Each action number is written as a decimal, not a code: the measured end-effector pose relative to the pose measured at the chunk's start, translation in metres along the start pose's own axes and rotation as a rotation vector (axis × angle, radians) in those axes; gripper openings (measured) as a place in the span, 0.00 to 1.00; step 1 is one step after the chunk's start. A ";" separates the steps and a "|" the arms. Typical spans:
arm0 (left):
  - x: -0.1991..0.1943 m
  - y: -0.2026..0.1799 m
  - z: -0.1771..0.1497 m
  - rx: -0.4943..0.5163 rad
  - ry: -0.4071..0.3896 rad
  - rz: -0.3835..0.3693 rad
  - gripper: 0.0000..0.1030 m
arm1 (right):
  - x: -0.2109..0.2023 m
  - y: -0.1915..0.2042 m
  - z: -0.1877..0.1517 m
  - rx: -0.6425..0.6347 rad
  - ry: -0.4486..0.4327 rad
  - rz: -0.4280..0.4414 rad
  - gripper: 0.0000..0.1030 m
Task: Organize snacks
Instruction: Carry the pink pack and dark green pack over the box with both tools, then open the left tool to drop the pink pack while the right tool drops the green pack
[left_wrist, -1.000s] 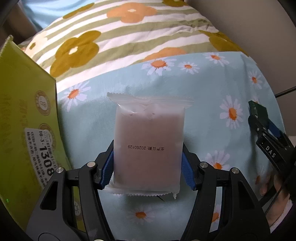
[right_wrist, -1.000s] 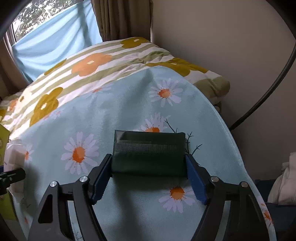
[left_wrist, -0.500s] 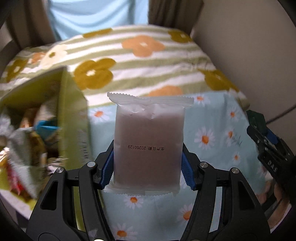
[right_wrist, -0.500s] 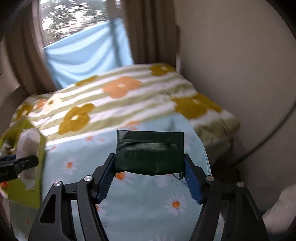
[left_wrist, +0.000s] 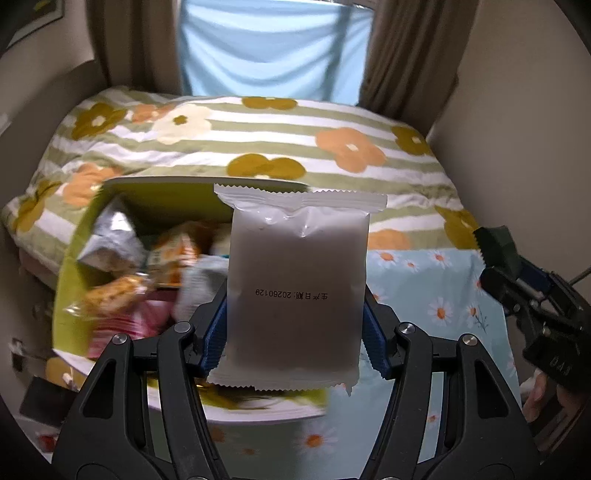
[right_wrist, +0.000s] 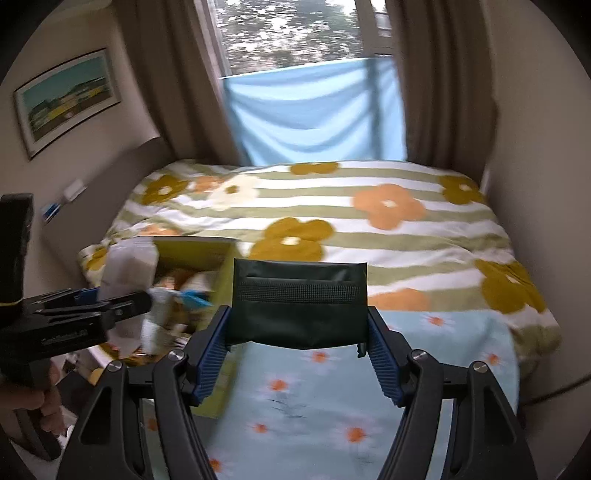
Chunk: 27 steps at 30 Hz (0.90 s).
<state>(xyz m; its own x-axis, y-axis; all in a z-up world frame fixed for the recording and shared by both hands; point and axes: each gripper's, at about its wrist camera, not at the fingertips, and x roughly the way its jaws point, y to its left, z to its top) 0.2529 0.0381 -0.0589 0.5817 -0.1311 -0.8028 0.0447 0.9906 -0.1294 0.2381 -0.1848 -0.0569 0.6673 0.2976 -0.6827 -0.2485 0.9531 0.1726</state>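
We hold our left tool (left_wrist: 295, 332) up over the bed. Its blue pads are clamped on a pale pink snack packet (left_wrist: 297, 295), one pad on each side. Behind the packet sits a green box (left_wrist: 66, 273) on the bed, full of other snacks (left_wrist: 122, 291). Our right tool (right_wrist: 299, 354) is clamped on a dark green snack packet (right_wrist: 299, 302), and the packet bends a little between the pads. It is above the blue daisy sheet (right_wrist: 332, 406), just beside the box.
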 end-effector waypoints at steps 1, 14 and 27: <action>-0.002 0.014 0.002 -0.007 0.001 0.002 0.57 | 0.004 0.016 0.003 -0.015 0.000 0.005 0.63; 0.019 0.165 0.012 -0.001 0.066 0.048 0.57 | 0.064 0.135 0.015 0.009 0.038 0.009 0.63; 0.042 0.157 0.001 0.092 0.153 -0.044 0.66 | 0.082 0.153 0.005 0.076 0.095 -0.057 0.63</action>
<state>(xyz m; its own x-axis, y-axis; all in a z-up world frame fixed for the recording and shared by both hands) 0.2852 0.1878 -0.1127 0.4470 -0.1722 -0.8778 0.1454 0.9822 -0.1187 0.2577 -0.0140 -0.0829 0.6081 0.2396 -0.7568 -0.1559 0.9708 0.1821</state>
